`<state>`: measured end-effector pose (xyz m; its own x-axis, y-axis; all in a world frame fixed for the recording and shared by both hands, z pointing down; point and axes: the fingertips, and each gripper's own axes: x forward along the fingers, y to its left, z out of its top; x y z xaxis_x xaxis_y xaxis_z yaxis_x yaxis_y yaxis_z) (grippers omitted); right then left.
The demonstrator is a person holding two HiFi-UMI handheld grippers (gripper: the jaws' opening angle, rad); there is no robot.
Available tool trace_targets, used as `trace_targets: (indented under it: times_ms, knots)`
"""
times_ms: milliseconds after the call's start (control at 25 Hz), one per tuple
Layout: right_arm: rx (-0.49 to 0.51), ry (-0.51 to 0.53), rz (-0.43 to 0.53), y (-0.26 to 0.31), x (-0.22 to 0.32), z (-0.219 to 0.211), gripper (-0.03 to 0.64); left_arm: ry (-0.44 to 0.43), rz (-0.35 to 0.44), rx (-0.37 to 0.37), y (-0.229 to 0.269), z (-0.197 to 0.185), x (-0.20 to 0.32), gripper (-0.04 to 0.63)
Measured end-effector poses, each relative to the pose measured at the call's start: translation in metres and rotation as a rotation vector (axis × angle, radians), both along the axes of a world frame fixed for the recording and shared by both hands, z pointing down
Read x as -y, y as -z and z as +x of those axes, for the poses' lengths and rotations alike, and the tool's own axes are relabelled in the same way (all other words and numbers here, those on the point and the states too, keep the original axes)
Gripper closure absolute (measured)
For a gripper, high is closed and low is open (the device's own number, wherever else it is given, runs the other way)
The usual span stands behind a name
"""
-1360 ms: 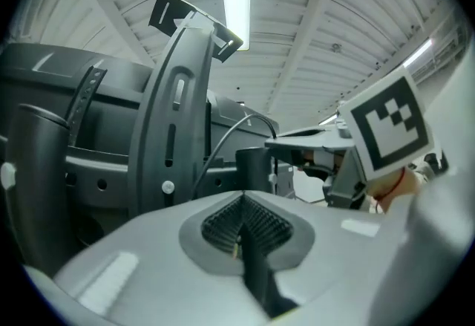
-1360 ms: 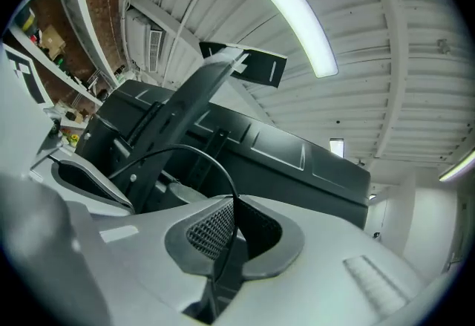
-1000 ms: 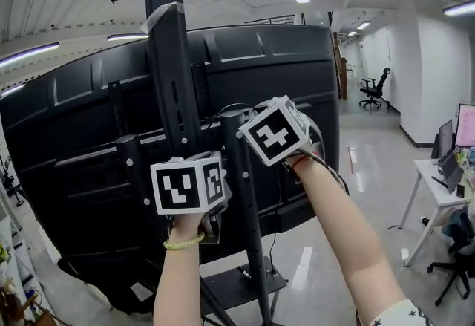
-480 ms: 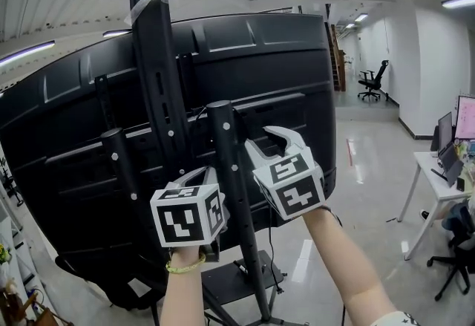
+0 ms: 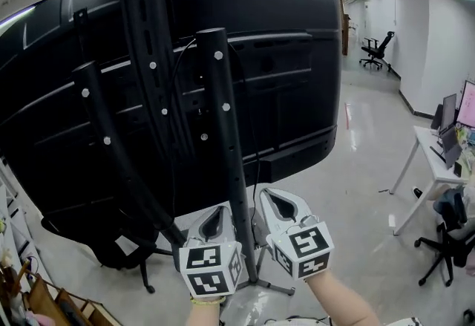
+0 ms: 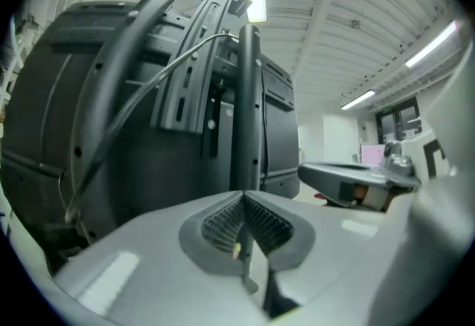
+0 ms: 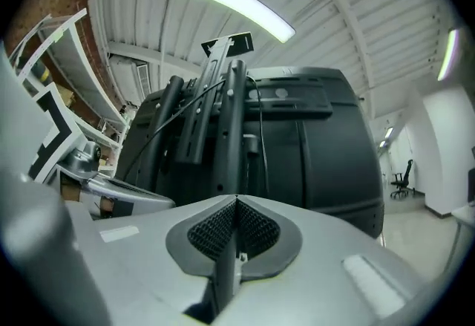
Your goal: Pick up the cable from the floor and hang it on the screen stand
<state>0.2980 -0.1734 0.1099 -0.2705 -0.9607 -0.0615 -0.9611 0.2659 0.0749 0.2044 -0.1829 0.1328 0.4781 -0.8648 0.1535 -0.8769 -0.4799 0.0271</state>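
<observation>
The black screen (image 5: 282,57) shows its back, mounted on a black stand with an upright post (image 5: 223,139). A thin dark cable (image 5: 173,87) loops off the post's top and hangs down the stand; it shows as a grey arc (image 6: 141,94) in the left gripper view and as a thin line (image 7: 167,113) in the right gripper view. My left gripper (image 5: 217,214) and right gripper (image 5: 280,202) sit low, side by side, on either side of the post's lower end. Both are shut with nothing between the jaws (image 6: 243,195) (image 7: 236,200), pointing up at the stand.
The stand's base (image 5: 261,284) rests on the glossy floor behind the grippers. A dark chair base (image 5: 111,252) is at the lower left, wooden shelving (image 5: 52,306) in the left corner. A white desk (image 5: 427,157) and office chairs (image 5: 447,239) stand at the right.
Both grippers have come down and away from the top of the stand's post to low by its foot. The head view has tilted downward. The cable stays on the stand.
</observation>
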Motion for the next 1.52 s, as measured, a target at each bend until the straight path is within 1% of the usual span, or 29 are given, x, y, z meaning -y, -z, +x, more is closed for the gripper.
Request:
trace_targets:
  times_ms: [80,160,280,360,560,680,840,1320,1520]
  knots:
    - [0.026,0.000,-0.048,-0.036,-0.006,0.001,0.617,-0.007,-0.015,-0.010,-0.031,0.001,-0.007,0.588]
    - [0.049,-0.007,-0.080,-0.066,-0.012,0.005,0.617,-0.014,-0.001,-0.006,-0.051,0.001,-0.012,0.588]
    - [0.073,-0.035,-0.128,-0.098,-0.017,0.013,0.617,-0.019,0.023,0.025,-0.070,0.002,-0.020,0.588]
    - [0.080,-0.045,-0.153,-0.110,-0.018,0.017,0.617,-0.022,0.019,0.041,-0.079,0.005,-0.022,0.588]
    - [0.042,-0.033,-0.166,-0.111,-0.017,0.010,0.618,-0.042,-0.021,0.027,-0.092,0.011,-0.019,0.588]
    - [0.028,-0.029,-0.170,-0.110,-0.013,0.007,0.618,-0.050,-0.017,0.028,-0.092,0.013,-0.015,0.588]
    - [0.011,-0.024,-0.171,-0.111,-0.009,0.005,0.619,-0.050,-0.007,0.048,-0.091,0.014,-0.009,0.588]
    - [0.012,-0.015,-0.164,-0.108,-0.009,0.004,0.618,-0.045,-0.008,0.046,-0.086,0.014,-0.006,0.588]
    - [-0.020,-0.022,-0.157,-0.111,-0.011,0.004,0.618,-0.040,-0.019,0.035,-0.091,0.012,-0.006,0.588]
